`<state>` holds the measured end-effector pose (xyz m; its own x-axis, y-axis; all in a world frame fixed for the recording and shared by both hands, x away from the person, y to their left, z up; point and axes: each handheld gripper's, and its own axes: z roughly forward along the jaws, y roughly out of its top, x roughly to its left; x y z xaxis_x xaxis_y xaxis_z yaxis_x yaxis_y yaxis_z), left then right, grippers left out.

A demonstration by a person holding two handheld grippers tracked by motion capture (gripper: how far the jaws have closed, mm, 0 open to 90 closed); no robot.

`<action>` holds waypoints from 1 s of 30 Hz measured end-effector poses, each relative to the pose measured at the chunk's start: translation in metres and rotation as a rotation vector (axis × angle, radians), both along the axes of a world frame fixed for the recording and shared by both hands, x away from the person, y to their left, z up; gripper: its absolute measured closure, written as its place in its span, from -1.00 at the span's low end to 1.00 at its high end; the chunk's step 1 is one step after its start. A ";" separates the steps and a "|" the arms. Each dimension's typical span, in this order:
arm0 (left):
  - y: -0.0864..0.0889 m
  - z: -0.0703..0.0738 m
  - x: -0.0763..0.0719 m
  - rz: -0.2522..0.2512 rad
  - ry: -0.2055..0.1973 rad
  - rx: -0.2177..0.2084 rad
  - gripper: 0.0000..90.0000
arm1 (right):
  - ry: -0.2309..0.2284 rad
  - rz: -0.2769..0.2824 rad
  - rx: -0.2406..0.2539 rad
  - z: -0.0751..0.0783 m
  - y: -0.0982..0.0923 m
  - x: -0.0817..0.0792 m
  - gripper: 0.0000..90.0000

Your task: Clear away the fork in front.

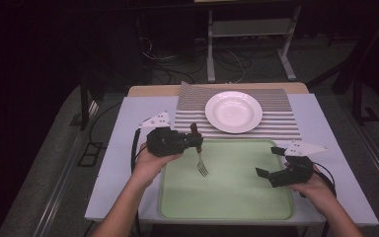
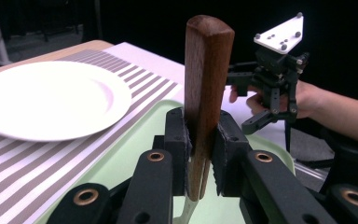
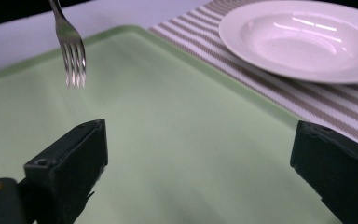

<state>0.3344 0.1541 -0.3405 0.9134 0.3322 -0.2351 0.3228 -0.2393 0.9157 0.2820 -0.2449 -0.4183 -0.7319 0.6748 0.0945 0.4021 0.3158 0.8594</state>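
Holding fork (image 1: 199, 158) by its wooden handle in clenched left gripper (image 1: 196, 140), tines hanging down above green tray (image 1: 276, 210), near plate (image 1: 233, 111). Right gripper (image 1: 270, 161) spread wide, empty, over the tray. Light, rigid; smooth metal neck likely slippery, so best gripped on the wood, mid-handle.

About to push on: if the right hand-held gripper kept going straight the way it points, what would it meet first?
Probably the green tray: the open right hand-held gripper looks down across its bare surface. The hanging fork sits off to the side; depth is unclear.
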 end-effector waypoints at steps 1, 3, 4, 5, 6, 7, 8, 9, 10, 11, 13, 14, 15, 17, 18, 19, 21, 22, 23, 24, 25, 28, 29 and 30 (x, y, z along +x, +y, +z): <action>0.000 0.000 0.000 0.000 0.000 0.000 0.72 | 0.000 0.000 0.000 0.000 0.000 0.000 -0.93; 0.009 0.000 -0.002 0.004 0.006 0.000 0.72 | 0.006 -0.001 0.001 -0.003 -0.004 -0.004 -0.93; 0.014 0.000 -0.002 0.010 0.006 0.003 0.71 | 0.006 -0.008 -0.001 -0.006 -0.008 -0.008 -0.95; 0.017 0.000 -0.003 0.013 0.010 0.001 0.71 | 0.006 -0.008 -0.001 -0.006 -0.008 -0.008 -0.95; 0.025 0.000 -0.005 0.020 0.016 -0.002 0.71 | 0.007 -0.015 -0.006 -0.008 -0.012 -0.011 -0.95; 0.025 0.000 -0.005 0.020 0.016 -0.002 0.71 | 0.007 -0.015 -0.006 -0.008 -0.012 -0.011 -0.95; 0.031 0.000 -0.008 0.023 0.022 0.001 0.71 | 0.005 -0.017 -0.008 -0.010 -0.016 -0.014 -0.95; 0.031 0.000 -0.008 0.023 0.022 0.001 0.71 | 0.005 -0.017 -0.008 -0.010 -0.016 -0.014 -0.95; 0.038 0.000 -0.010 0.025 0.029 0.001 0.71 | 0.005 -0.019 -0.008 -0.012 -0.019 -0.017 -0.95; 0.041 0.000 -0.011 0.026 0.032 -0.001 0.71 | 0.007 -0.021 -0.006 -0.013 -0.020 -0.018 -0.95; 0.044 0.000 -0.013 0.026 0.034 0.001 0.71 | 0.007 -0.023 -0.008 -0.014 -0.022 -0.019 -0.95; 0.049 -0.001 -0.015 0.022 0.048 -0.003 0.71 | 0.012 -0.029 -0.011 -0.015 -0.024 -0.019 -0.95; 0.049 -0.001 -0.015 0.022 0.048 -0.003 0.71 | 0.012 -0.029 -0.011 -0.015 -0.024 -0.019 -0.95; 0.053 -0.001 -0.018 0.019 0.062 -0.001 0.71 | 0.013 -0.035 -0.011 -0.016 -0.025 -0.018 -0.95; 0.057 -0.003 -0.022 0.017 0.072 0.012 0.71 | 0.016 -0.035 -0.003 -0.016 -0.025 -0.017 -0.95; 0.057 -0.003 -0.022 0.017 0.072 0.012 0.71 | 0.016 -0.035 -0.003 -0.016 -0.025 -0.017 -0.95; 0.060 -0.006 -0.024 0.015 0.082 0.019 0.71 | 0.018 -0.033 -0.007 -0.016 -0.024 -0.017 -0.95; 0.061 -0.008 -0.025 0.010 0.095 0.028 0.71 | 0.019 -0.031 -0.011 -0.017 -0.024 -0.017 -0.95; 0.061 -0.008 -0.025 0.010 0.095 0.028 0.71 | 0.019 -0.031 -0.011 -0.017 -0.024 -0.017 -0.95; 0.061 -0.010 -0.026 0.006 0.100 0.030 0.71 | 0.018 -0.032 -0.012 -0.016 -0.023 -0.017 -0.95; 0.060 -0.012 -0.025 -0.006 0.107 0.042 0.71 | 0.018 -0.032 -0.013 -0.016 -0.023 -0.017 -0.95; 0.057 -0.014 -0.025 -0.020 0.117 0.066 0.71 | 0.016 -0.033 -0.012 -0.016 -0.024 -0.017 -0.95; 0.057 -0.014 -0.025 -0.020 0.117 0.066 0.71 | 0.016 -0.034 -0.011 -0.016 -0.024 -0.017 -0.95; 0.056 -0.015 -0.024 -0.023 0.116 0.069 0.71 | 0.016 -0.034 -0.011 -0.016 -0.024 -0.017 -0.95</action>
<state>0.3104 0.2100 -0.3557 0.8892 0.3302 -0.3167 0.4190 -0.3095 0.8536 0.2649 -0.2688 -0.4343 -0.7072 0.7001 0.0984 0.4265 0.3115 0.8492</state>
